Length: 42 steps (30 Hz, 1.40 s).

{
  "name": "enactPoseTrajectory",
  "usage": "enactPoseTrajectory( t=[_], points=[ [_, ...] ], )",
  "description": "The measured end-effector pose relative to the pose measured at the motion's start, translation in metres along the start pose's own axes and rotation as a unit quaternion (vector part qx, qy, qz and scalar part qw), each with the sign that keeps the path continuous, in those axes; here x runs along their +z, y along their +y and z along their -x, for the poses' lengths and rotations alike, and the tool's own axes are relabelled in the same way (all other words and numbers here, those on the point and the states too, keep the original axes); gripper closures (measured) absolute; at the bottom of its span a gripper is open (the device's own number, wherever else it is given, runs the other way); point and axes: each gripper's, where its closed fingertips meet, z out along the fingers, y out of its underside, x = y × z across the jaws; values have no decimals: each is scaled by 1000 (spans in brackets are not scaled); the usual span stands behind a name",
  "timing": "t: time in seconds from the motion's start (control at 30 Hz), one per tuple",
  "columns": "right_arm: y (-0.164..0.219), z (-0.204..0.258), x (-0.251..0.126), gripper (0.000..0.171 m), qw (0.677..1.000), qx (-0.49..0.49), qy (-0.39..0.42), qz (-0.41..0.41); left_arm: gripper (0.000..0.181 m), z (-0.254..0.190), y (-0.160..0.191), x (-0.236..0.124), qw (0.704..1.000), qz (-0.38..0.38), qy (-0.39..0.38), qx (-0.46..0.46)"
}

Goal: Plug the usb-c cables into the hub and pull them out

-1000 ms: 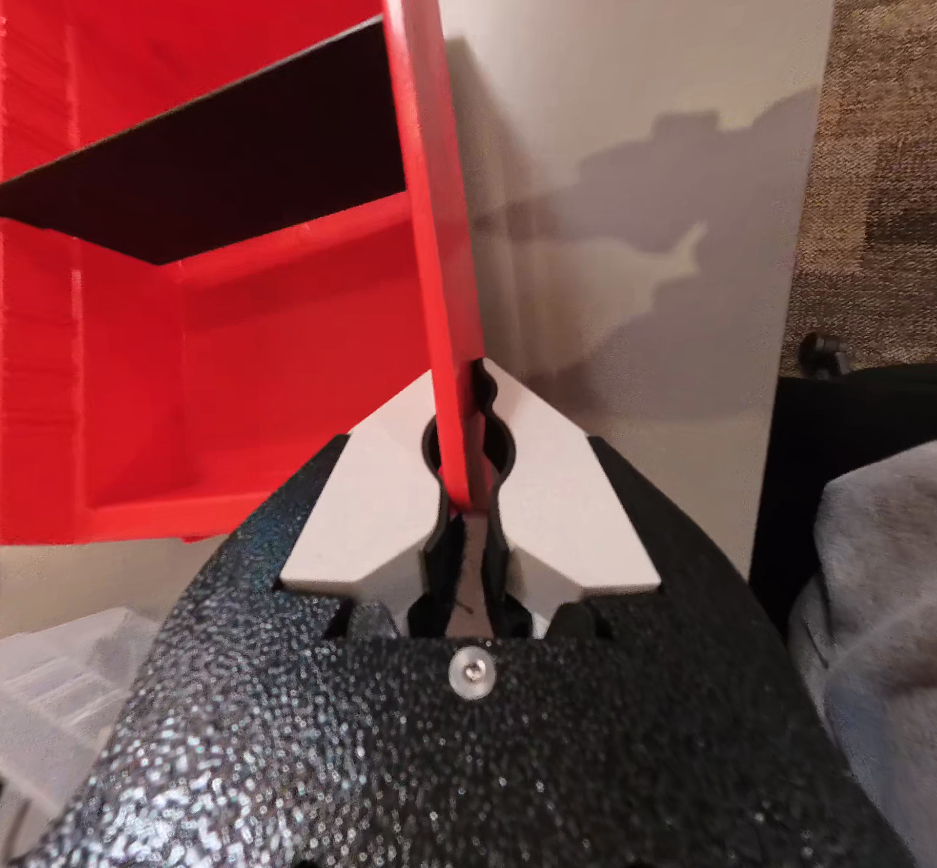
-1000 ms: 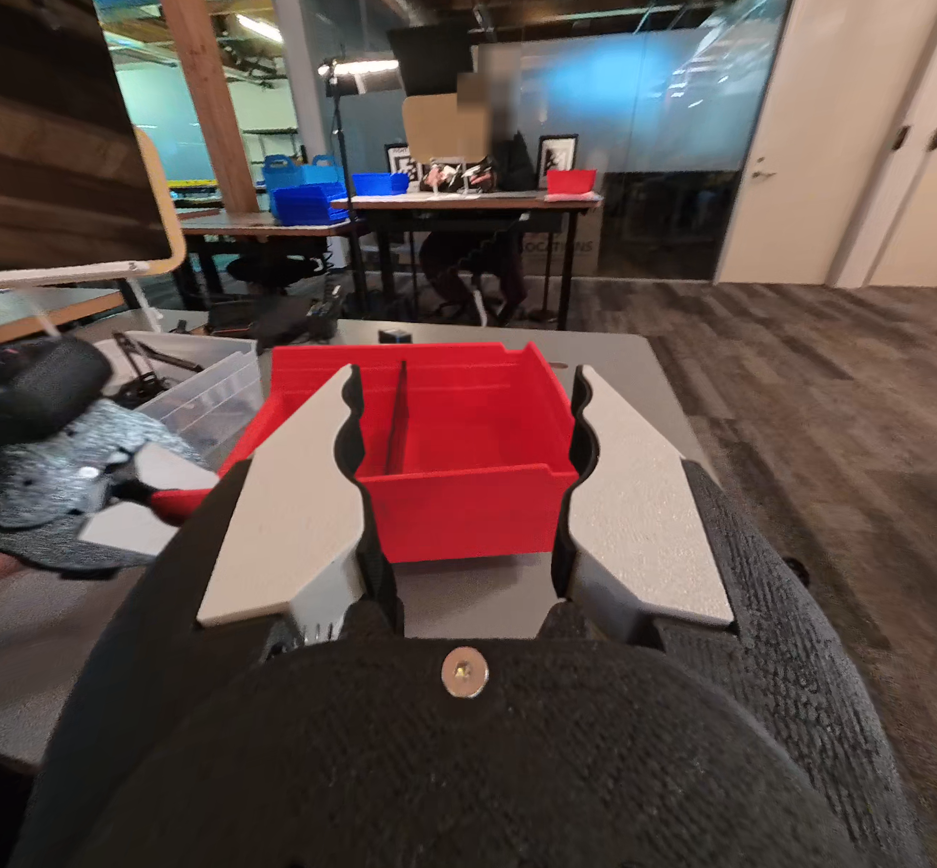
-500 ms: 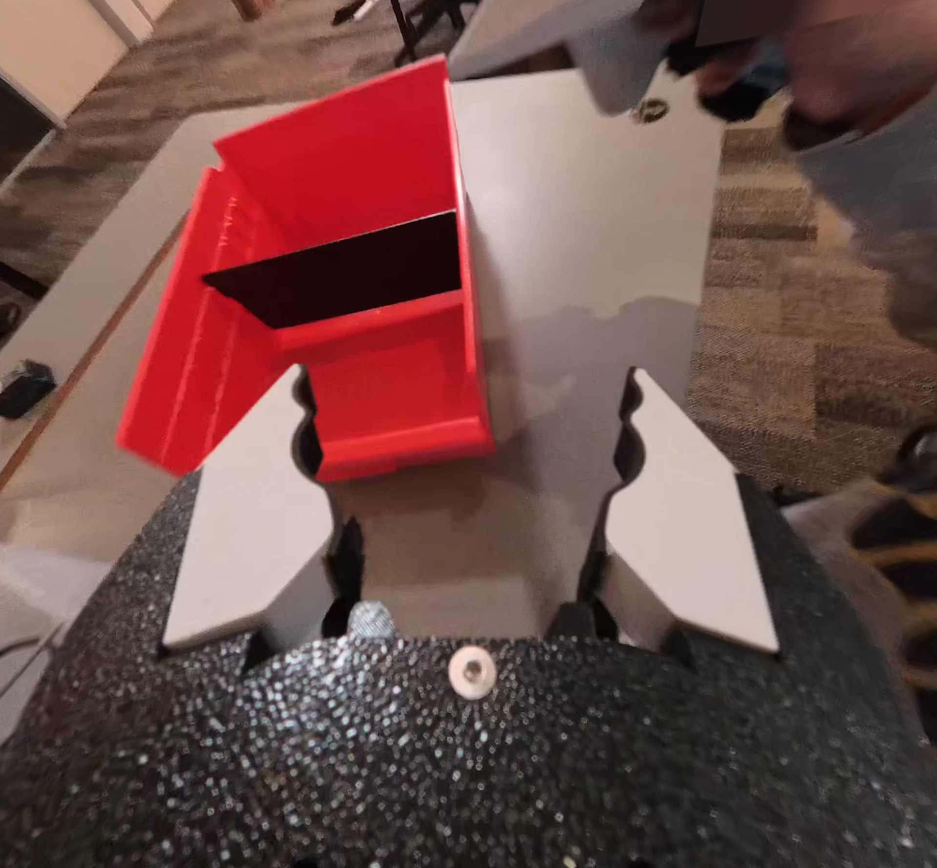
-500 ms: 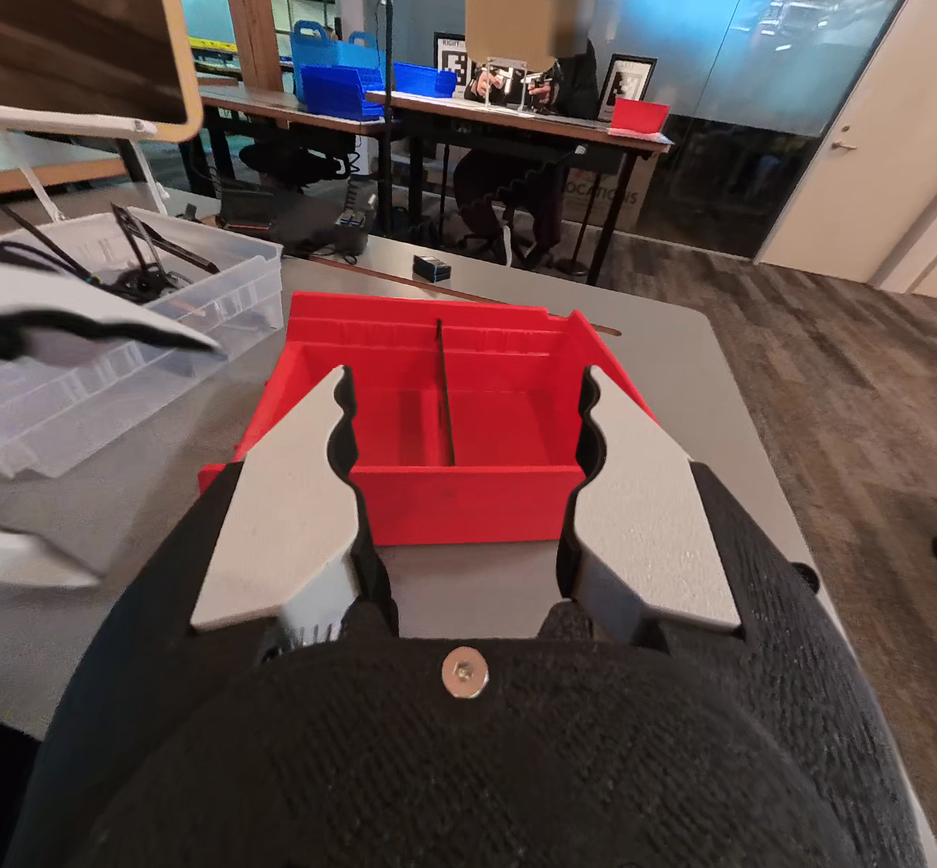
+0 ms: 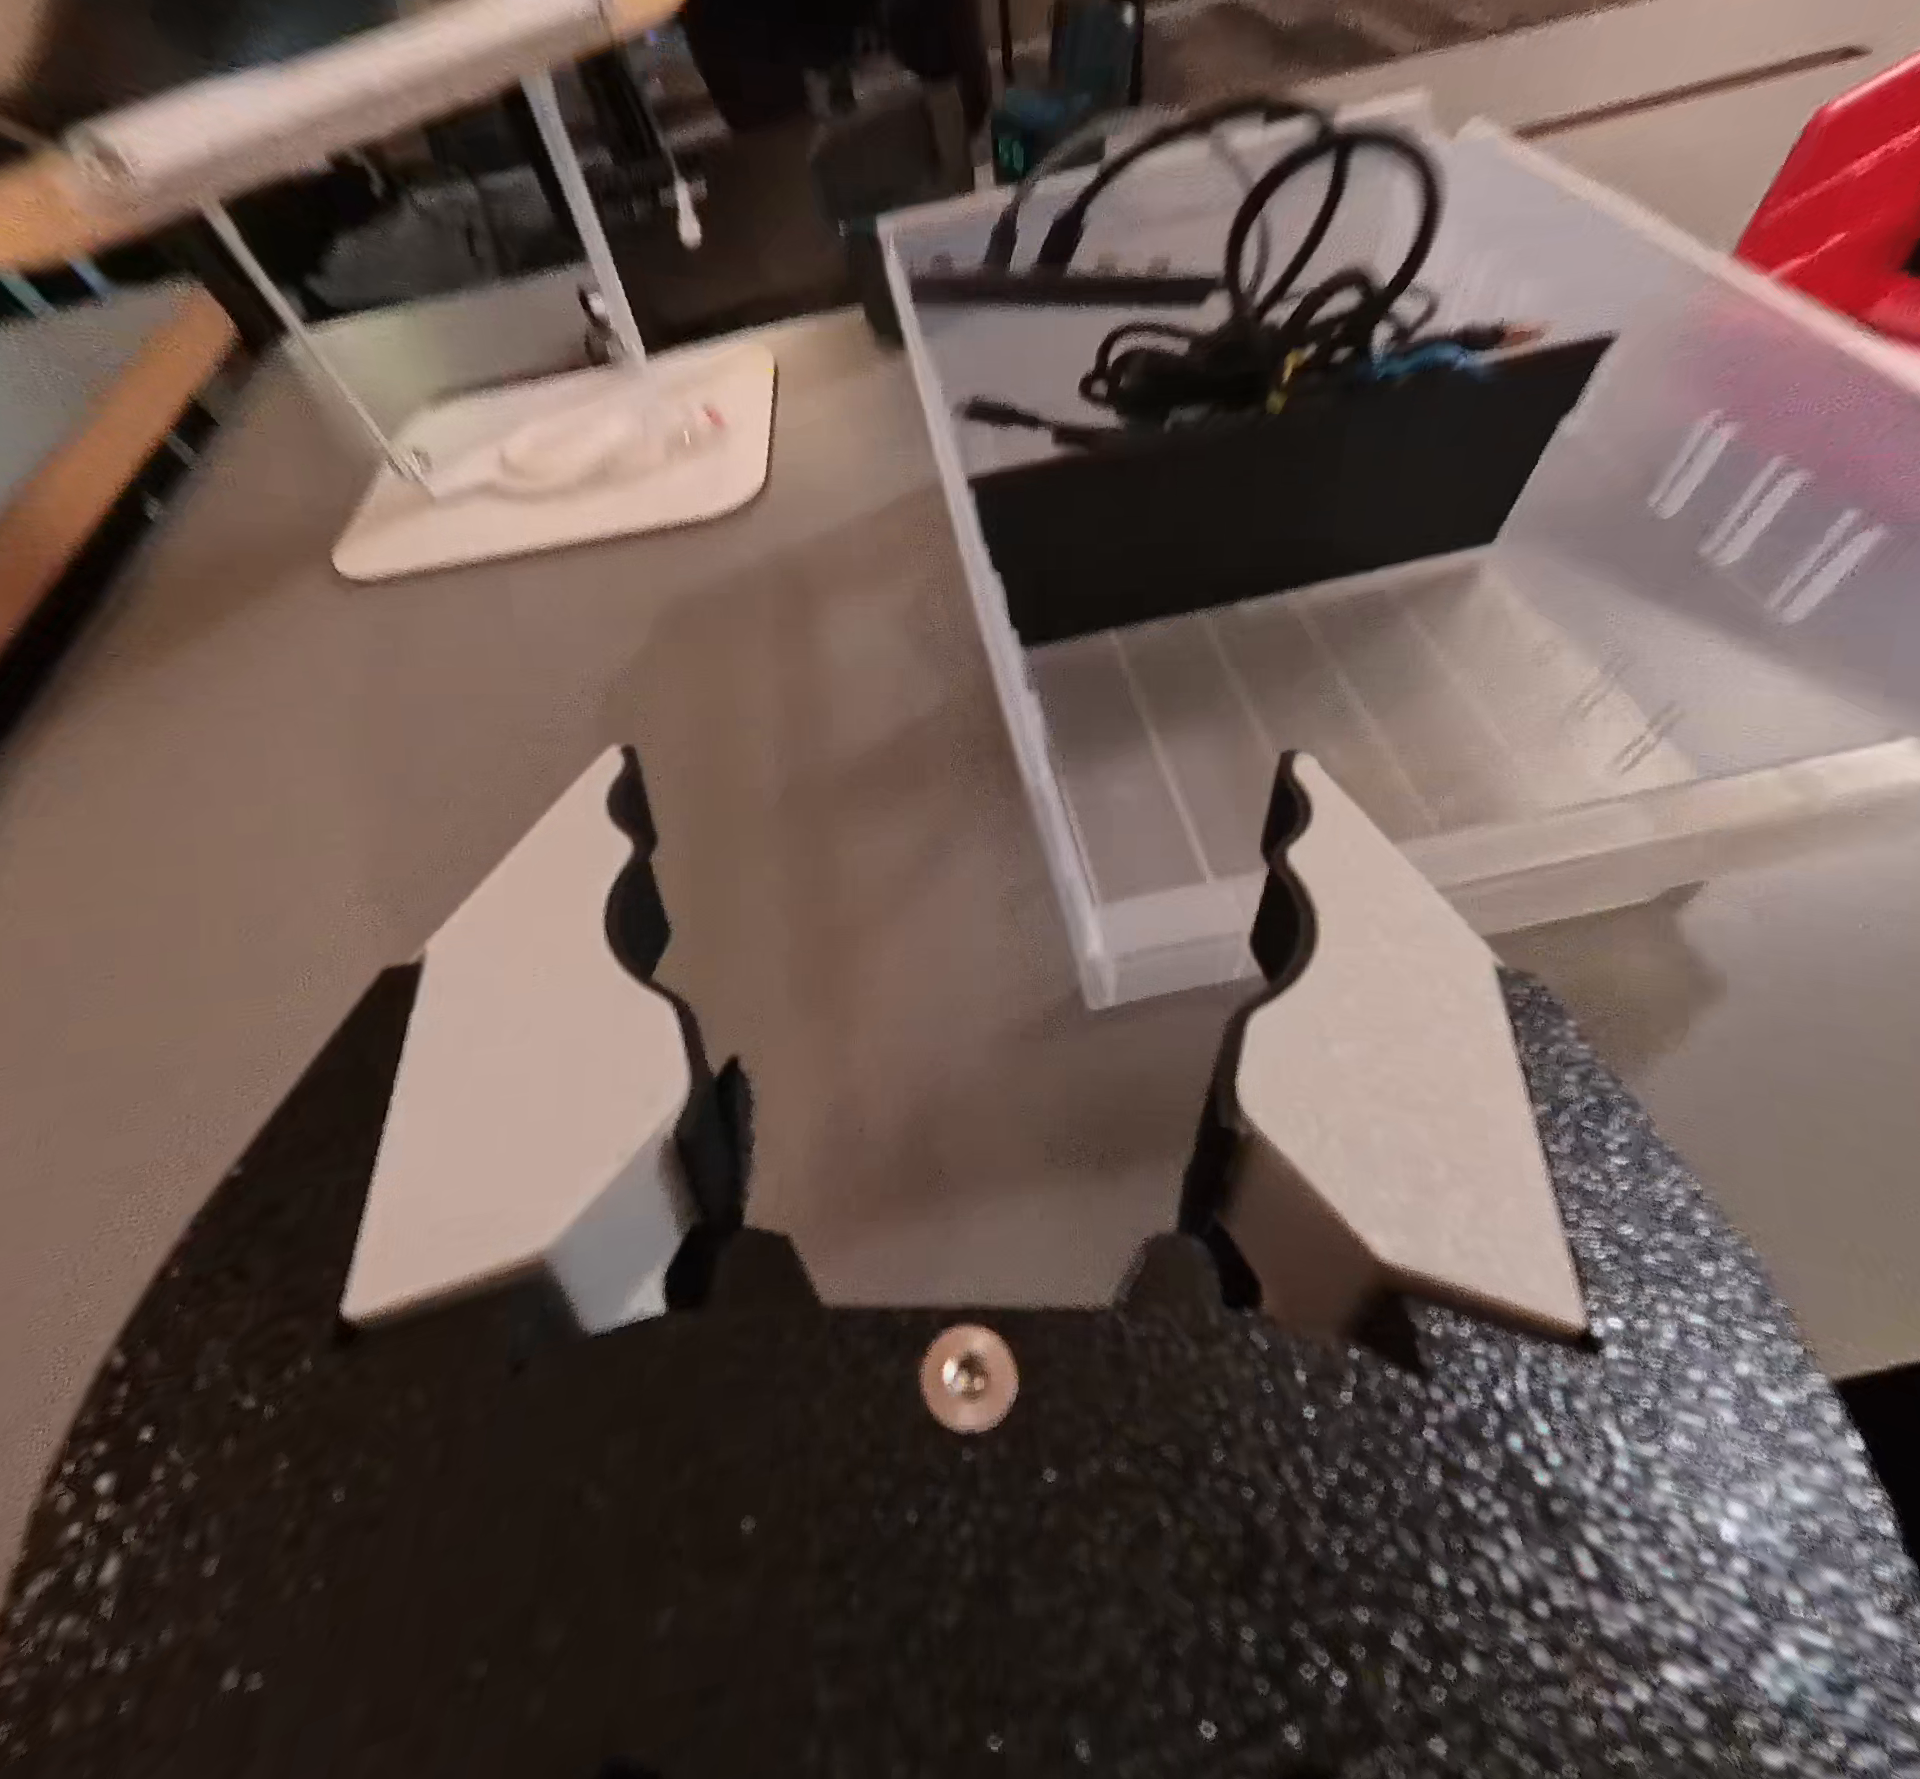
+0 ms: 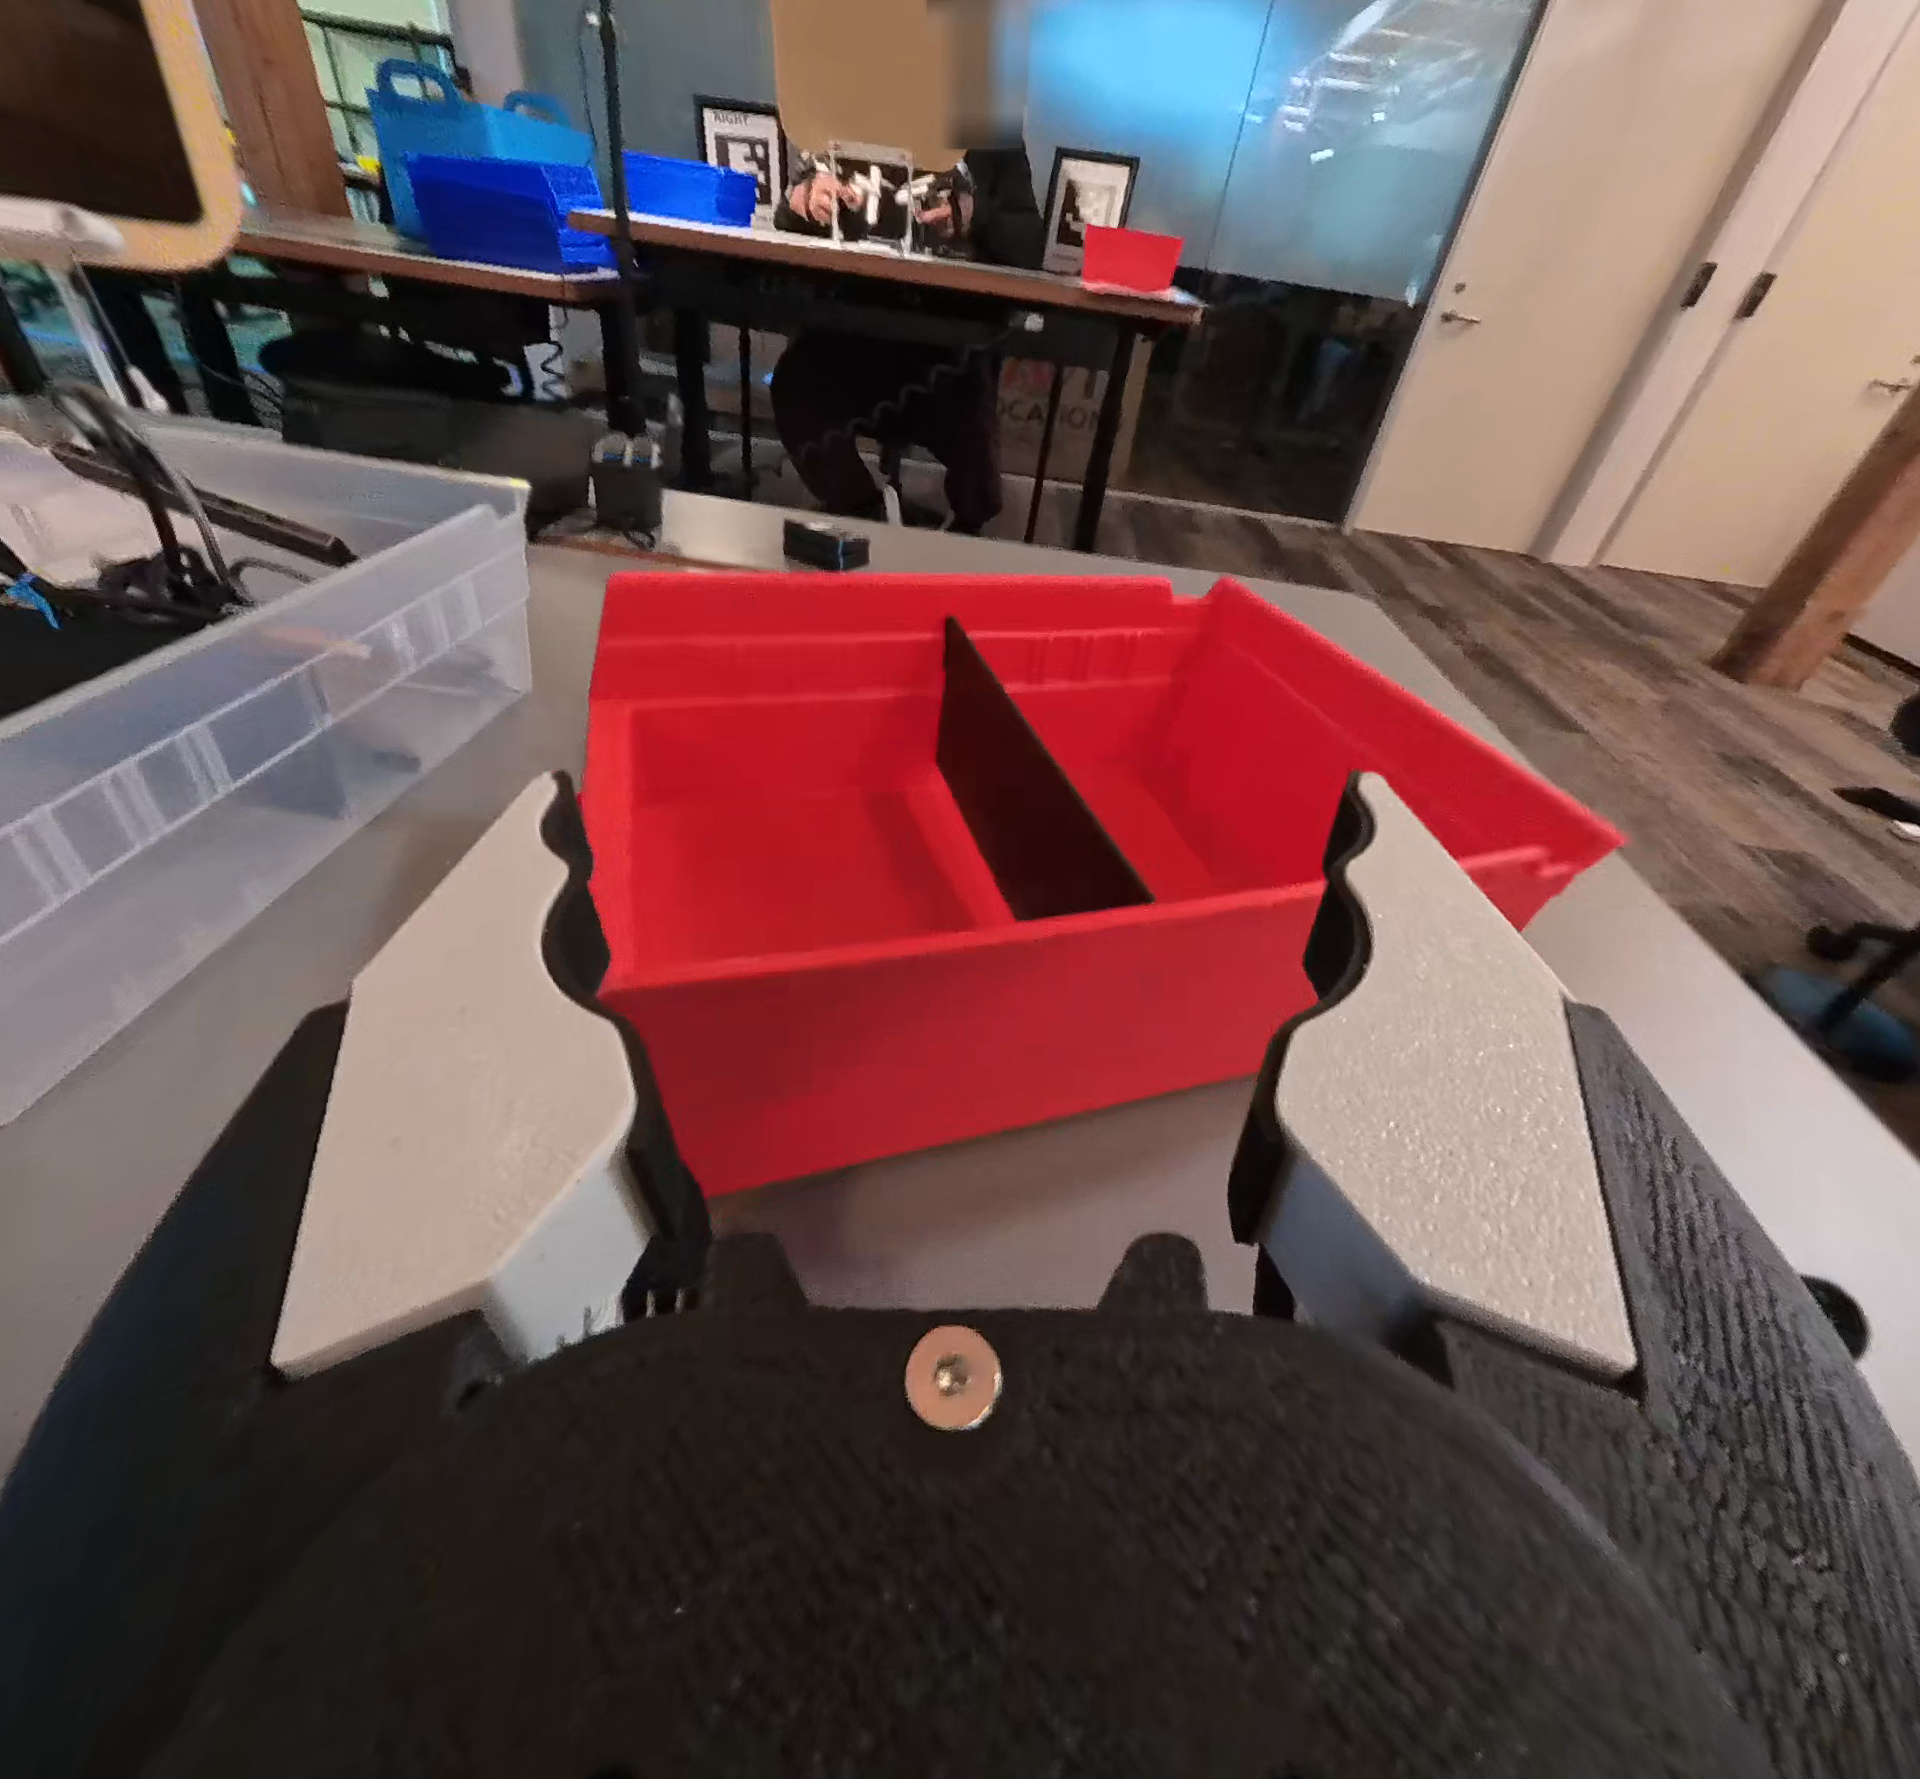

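A tangle of black cables (image 5: 1278, 327) lies in the far part of a clear plastic bin (image 5: 1023, 680), behind a black divider (image 5: 1247, 514). A long dark bar (image 5: 1060, 285) lies along the bin's far wall; I cannot tell if it is the hub. My left gripper (image 5: 958, 758) is open and empty above the grey table (image 5: 312, 794), just left of the bin's near corner. My right gripper (image 6: 958, 784) is open and empty, its fingers on either side of the front of a red bin (image 6: 935, 1054). The cables also show at the left edge of the right wrist view (image 6: 156, 545).
The red bin has a black divider (image 6: 1029, 815) and holds nothing else. The clear bin (image 6: 260, 742) stands to its left. A white stand base (image 5: 582, 472) sits at the far left and a small black box (image 6: 826, 540) at the table's far edge. A person sits at a far desk. The right gripper is farther from the long dark bar (image 5: 1060, 285), some 40 cm, than the left, some 25 cm.
My left gripper let go of the red bin's wall, opened and swung left to face the clear bin. My right gripper stayed open and came closer to the red bin.
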Motion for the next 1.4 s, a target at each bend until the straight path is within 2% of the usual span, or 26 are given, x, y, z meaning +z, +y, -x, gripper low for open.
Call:
enactPoseTrajectory(
  t=[0.13,0.23,0.3,0.53,0.63,0.73,0.77,0.83,0.93,1.0,1.03,1.2,1.4],
  points=[
    [23,16,11,32,999,24,6,35,68,-4,20,21,999,20,35,-18],
    [26,16,21,50,997,75,25,26,73,-9,21,34,999,21,33,4],
    [30,16,26,55,995,92,27,34,74,-11,22,41,999,24,35,15],
    [41,13,19,58,995,20,27,94,91,1,26,48,1000,24,12,12],
    [48,-4,8,63,992,1,43,122,92,8,28,47,1000,20,11,2],
    [56,-36,-4,68,987,6,77,139,100,10,28,47,1000,19,9,3],
    [60,-51,-8,72,984,3,96,148,104,10,28,47,1000,19,7,8],
    [73,-78,-15,91,977,4,125,172,117,8,27,49,1000,20,14,18],
    [93,-89,-15,130,975,45,90,196,147,-7,27,52,997,24,71,14],
    [100,-97,-14,164,975,60,84,199,167,-3,28,55,997,31,63,15],
    [101,-101,-13,168,975,58,85,195,177,4,29,56,998,35,42,25],
    [102,-118,-14,170,975,61,86,195,178,28,35,48,999,37,20,6],
    [104,-141,-26,170,975,59,71,200,178,77,52,24,999,46,-8,-9]
  ],
)
